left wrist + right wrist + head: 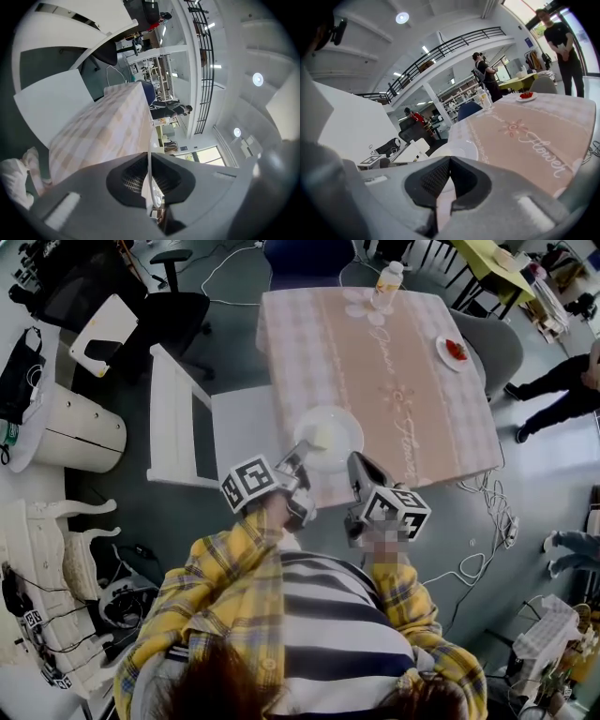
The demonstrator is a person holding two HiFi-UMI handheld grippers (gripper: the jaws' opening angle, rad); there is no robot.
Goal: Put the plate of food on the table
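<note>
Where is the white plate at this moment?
In the head view, the white plate is at the table's near edge, toward its left corner next to the white chair; the left claw grips its rim.

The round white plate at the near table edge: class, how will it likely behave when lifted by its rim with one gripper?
The round white plate looks rigid, so it probably won't flex. Pinched only at its thin edge by the left gripper, it may tilt. Its smooth surface could slip; it seems breakable.

yellow plaid shirt (220,587), navy-white striped top (328,610); grey left gripper (305,452), right gripper (356,461), marker cubes (248,482).
</note>
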